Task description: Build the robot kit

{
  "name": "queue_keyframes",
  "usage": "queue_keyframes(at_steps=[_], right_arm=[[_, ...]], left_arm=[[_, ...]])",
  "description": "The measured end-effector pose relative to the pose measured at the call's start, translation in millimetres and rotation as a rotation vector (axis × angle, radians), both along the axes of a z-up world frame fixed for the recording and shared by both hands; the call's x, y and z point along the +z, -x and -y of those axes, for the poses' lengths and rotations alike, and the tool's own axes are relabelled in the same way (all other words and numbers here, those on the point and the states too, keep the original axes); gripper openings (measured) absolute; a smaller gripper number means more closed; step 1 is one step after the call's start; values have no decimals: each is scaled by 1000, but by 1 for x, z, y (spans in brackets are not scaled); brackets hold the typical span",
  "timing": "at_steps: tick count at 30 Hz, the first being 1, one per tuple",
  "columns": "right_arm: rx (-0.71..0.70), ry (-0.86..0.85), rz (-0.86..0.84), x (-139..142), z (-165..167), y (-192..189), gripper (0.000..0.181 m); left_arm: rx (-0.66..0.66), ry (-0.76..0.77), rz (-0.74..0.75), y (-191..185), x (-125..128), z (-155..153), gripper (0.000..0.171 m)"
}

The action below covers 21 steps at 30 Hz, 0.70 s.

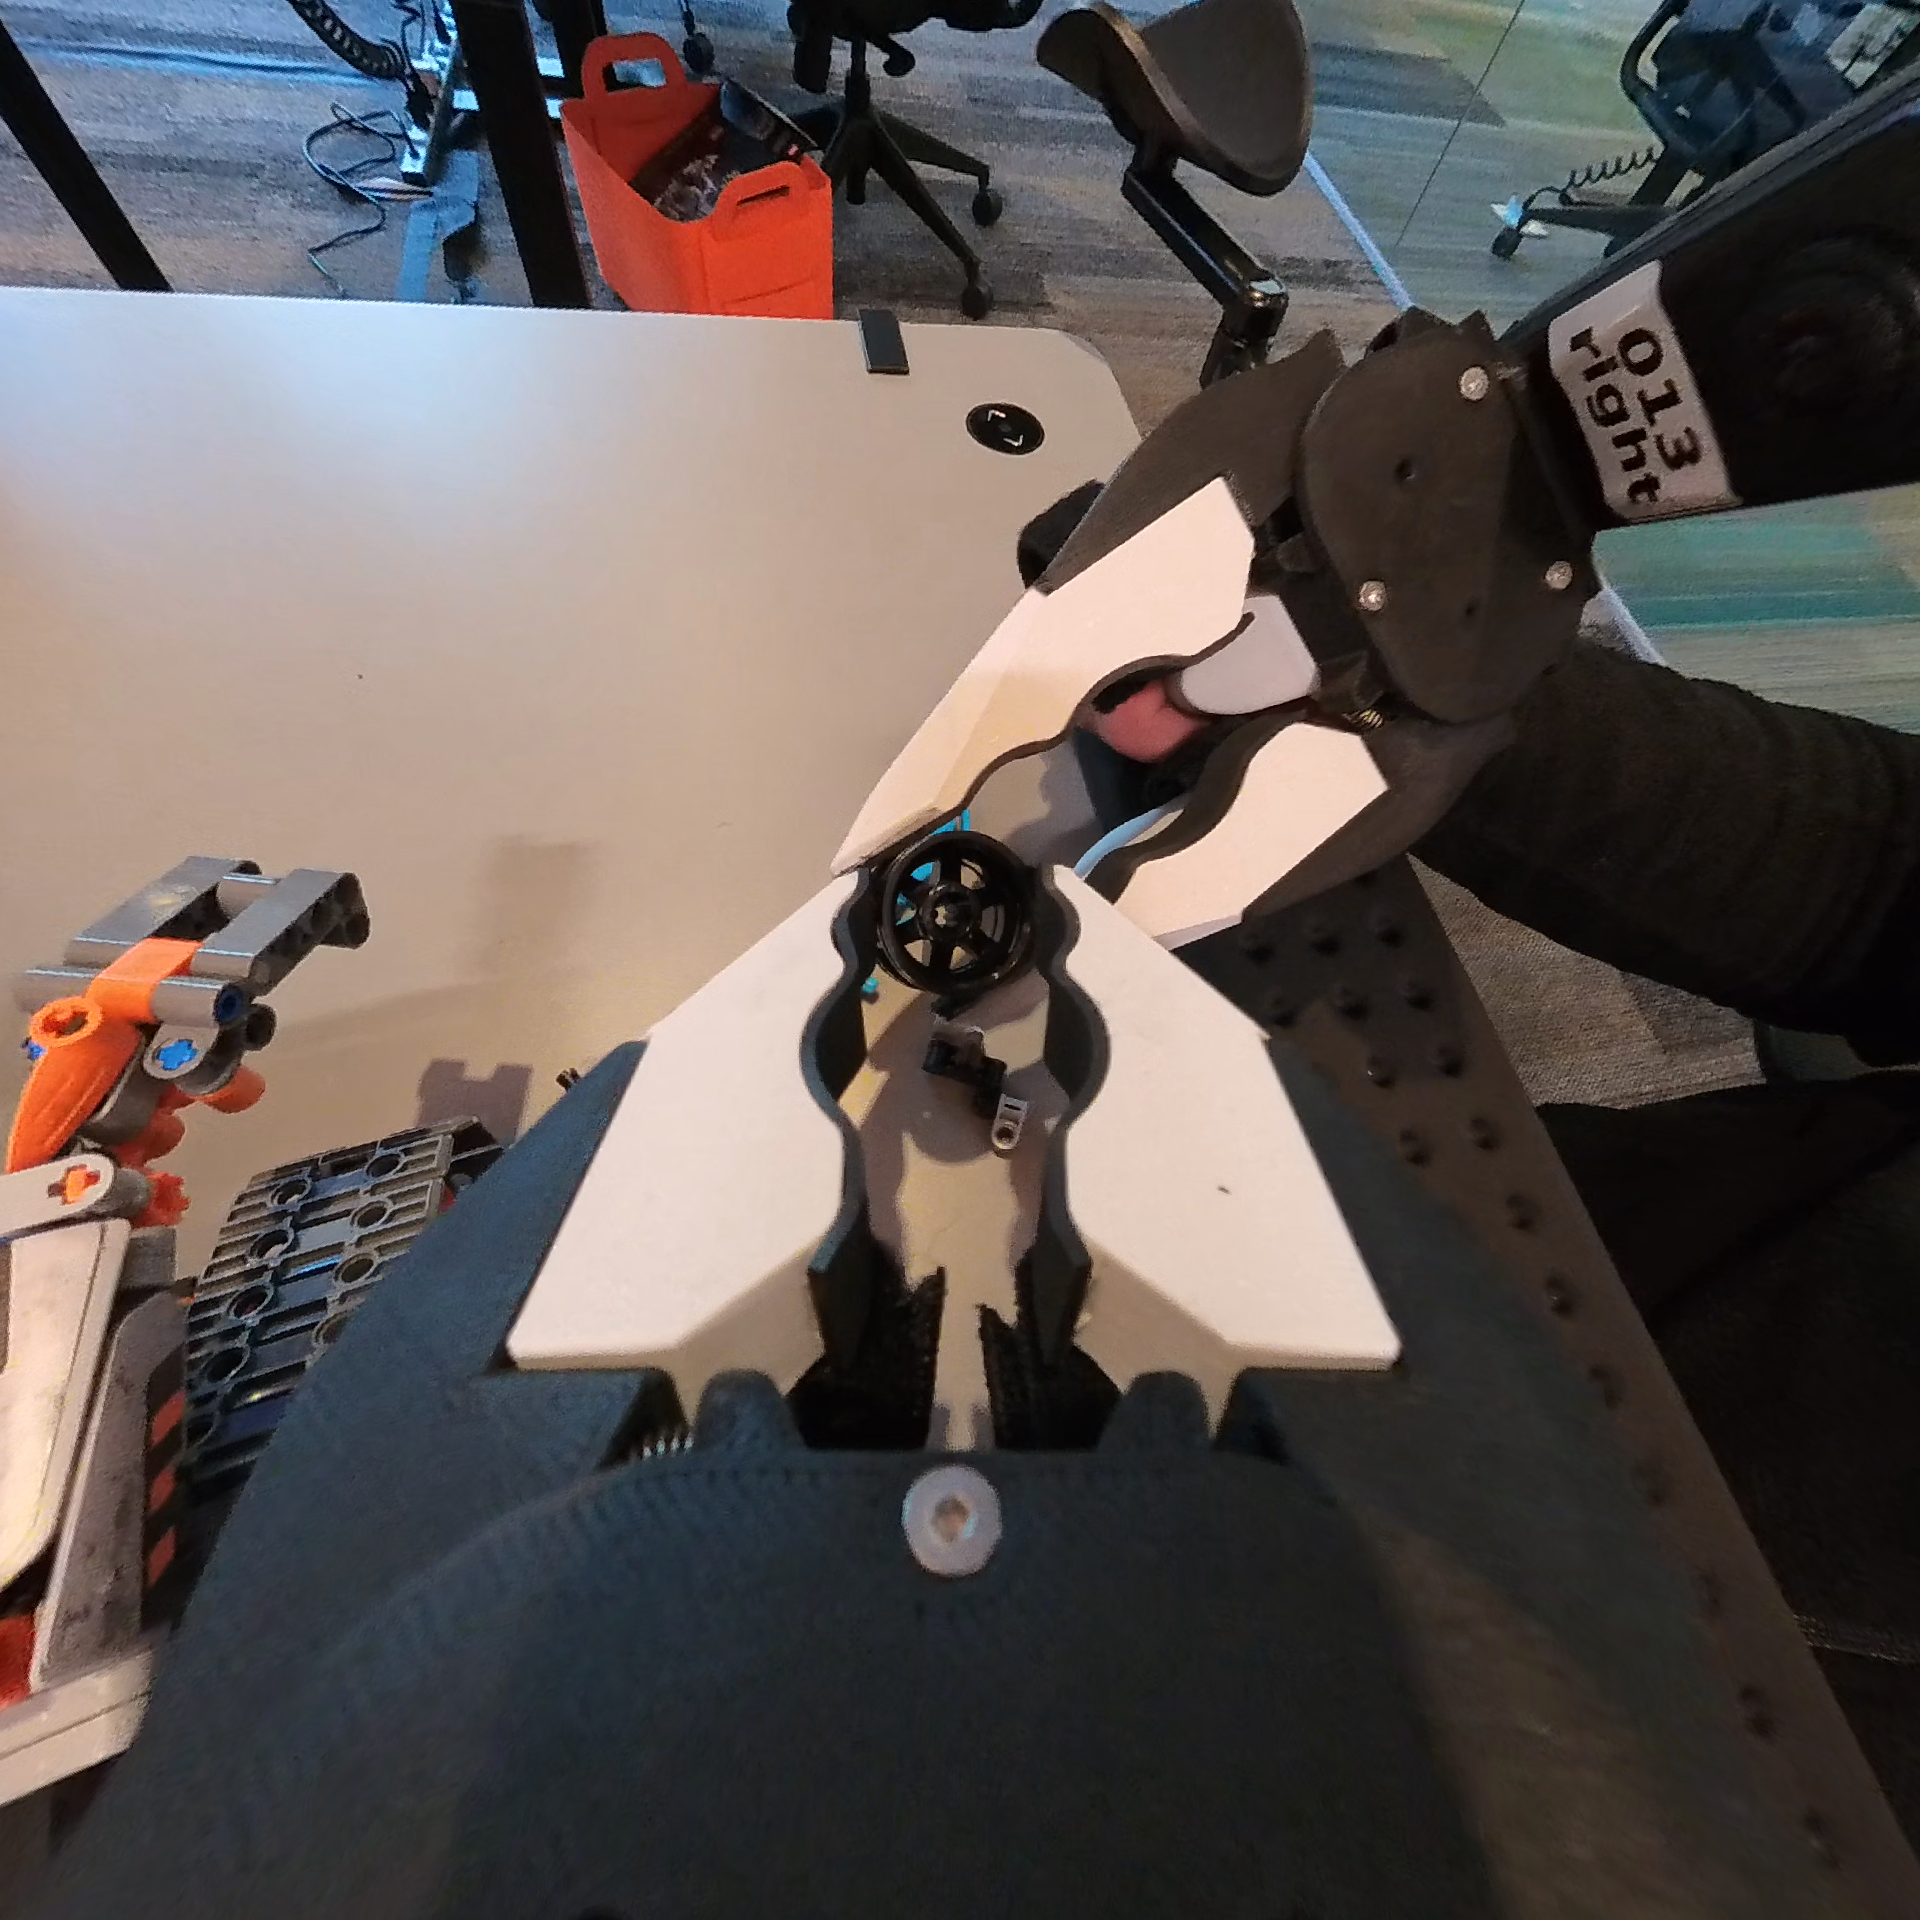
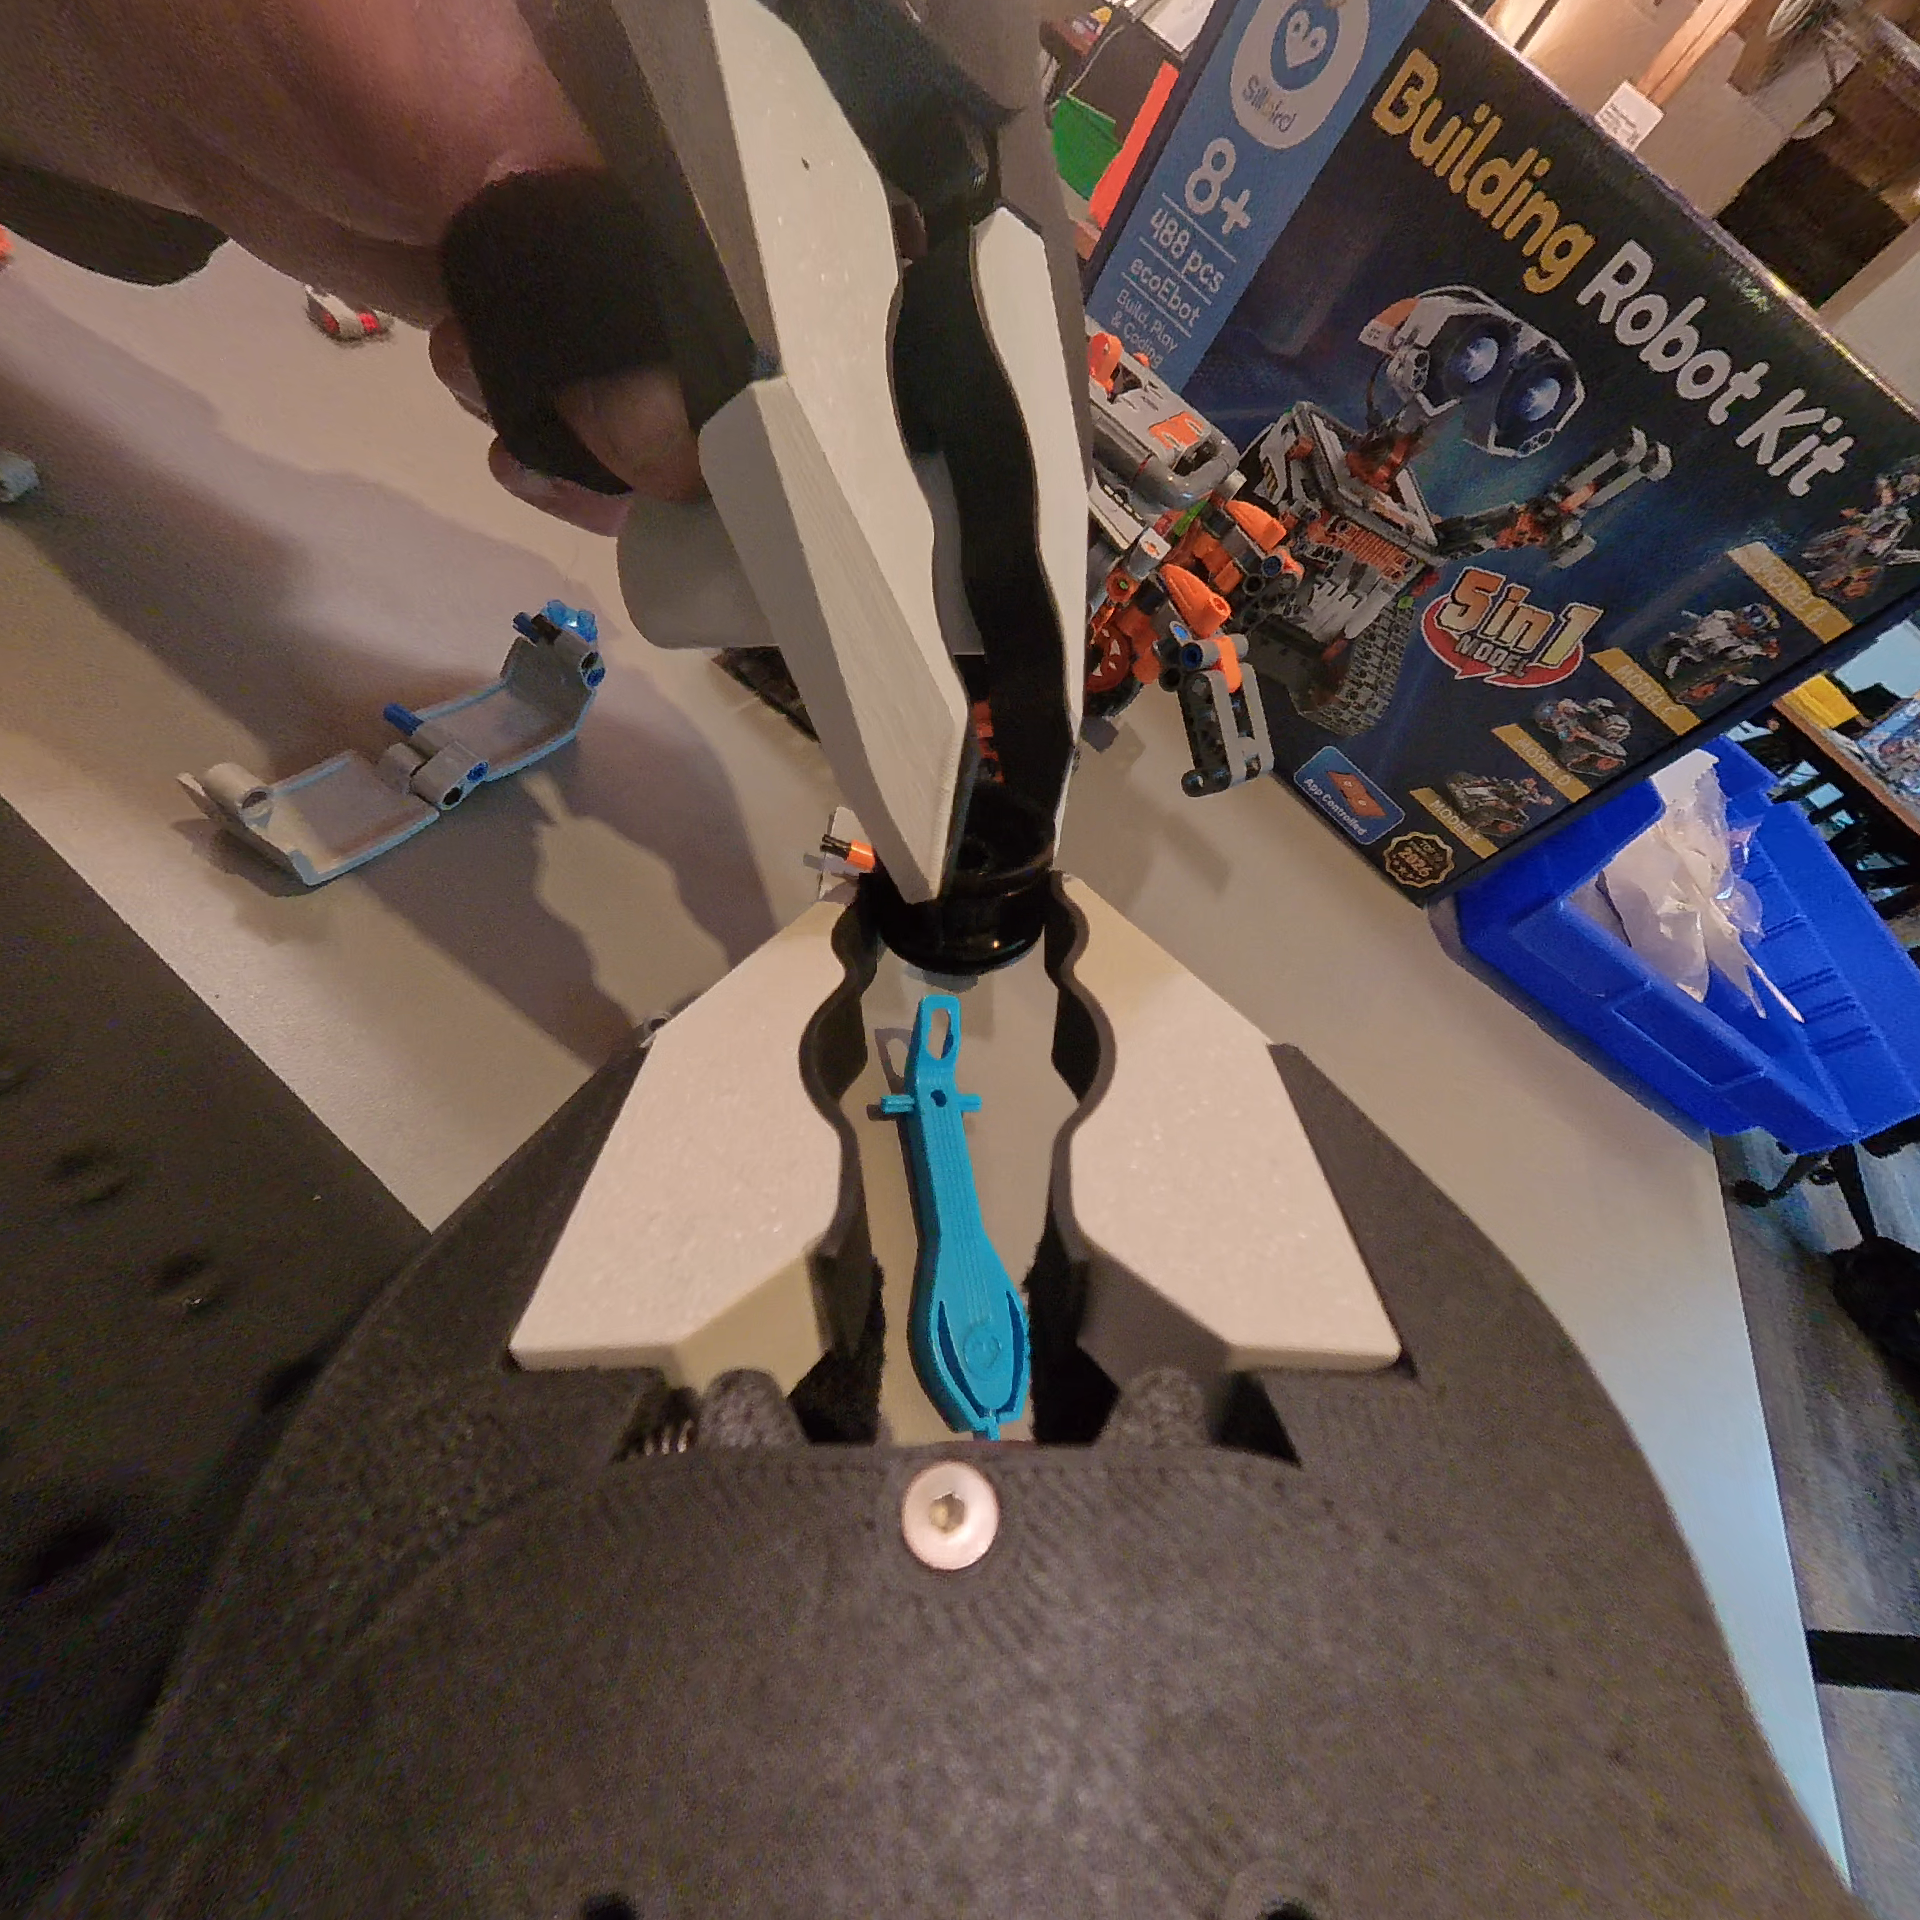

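Note:
A small black spoked wheel [image 1: 954,923] is held above the white table [image 1: 416,571]. My left gripper [image 1: 951,896] is shut on it, one fingertip on each side. My right gripper [image 1: 1013,902] comes in from the upper right and closes on the same wheel from across. In the right wrist view the wheel [image 2: 961,914] sits between my right gripper's tips [image 2: 961,906], and my left gripper [image 2: 987,857] reaches down onto it from above. A teal plastic tool [image 2: 961,1205] lies on the table under my right gripper. Small black and grey pieces [image 1: 971,1075] lie under my left gripper.
An orange and grey brick robot model [image 1: 135,1039] with black tracks [image 1: 312,1247] stands at the left; it also shows in the right wrist view [image 2: 1174,582]. The kit box [image 2: 1507,468], a blue bin [image 2: 1714,987], a grey panel piece [image 2: 416,758] and a black perforated board [image 1: 1455,1143] lie around. Both grippers' tips are close together, under 4 cm apart.

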State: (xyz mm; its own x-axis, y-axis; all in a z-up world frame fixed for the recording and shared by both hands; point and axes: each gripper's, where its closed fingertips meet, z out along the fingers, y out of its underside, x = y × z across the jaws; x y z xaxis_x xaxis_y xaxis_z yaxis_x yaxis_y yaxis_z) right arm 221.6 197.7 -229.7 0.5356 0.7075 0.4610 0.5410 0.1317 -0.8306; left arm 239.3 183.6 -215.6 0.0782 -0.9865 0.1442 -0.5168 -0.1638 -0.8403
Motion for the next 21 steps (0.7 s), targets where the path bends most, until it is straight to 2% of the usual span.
queue_keyframes(at_steps=[10,12,16,21], right_arm=[[27,-42,-17,8,7,2,32],[27,-42,-2,6,7,3,27],[47,-11,16,1,11,2,26],[160,103,-33,-3,23,6,25]], left_arm=[[6,-28,-32,5,-3,-4,27],[-9,-45,-55,6,-5,-1,28],[-31,-49,-88,5,-11,3,28],[-115,8,-72,6,-13,16,28]])
